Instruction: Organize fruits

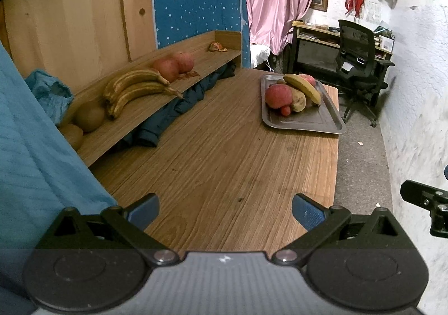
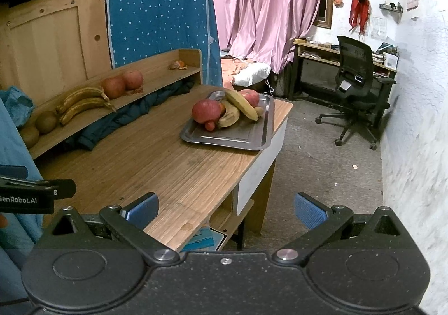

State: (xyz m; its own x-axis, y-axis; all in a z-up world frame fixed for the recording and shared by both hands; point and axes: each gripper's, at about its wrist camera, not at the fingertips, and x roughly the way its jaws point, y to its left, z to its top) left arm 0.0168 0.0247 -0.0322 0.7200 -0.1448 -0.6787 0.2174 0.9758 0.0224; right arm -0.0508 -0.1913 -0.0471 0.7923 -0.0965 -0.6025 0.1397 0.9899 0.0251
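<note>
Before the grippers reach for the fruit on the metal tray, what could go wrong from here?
1. The yellow banana lies across the other fruit on the tray; lifting a red apple from under it may let it slide or roll.
2. The tray sits close to the table's far corner, so a push could send it over the edge.
3. The small red fruit may be awkward for wide-open grippers.

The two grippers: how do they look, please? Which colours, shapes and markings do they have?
The left gripper and the right gripper match: two blue textured pads on black angular linkage arms, silver pivot bolts, and two round black discs on a speckled dark body. Seen from the right wrist view, the left gripper's side bears white lettering, "GenRobot.AI". No cables show.
</note>
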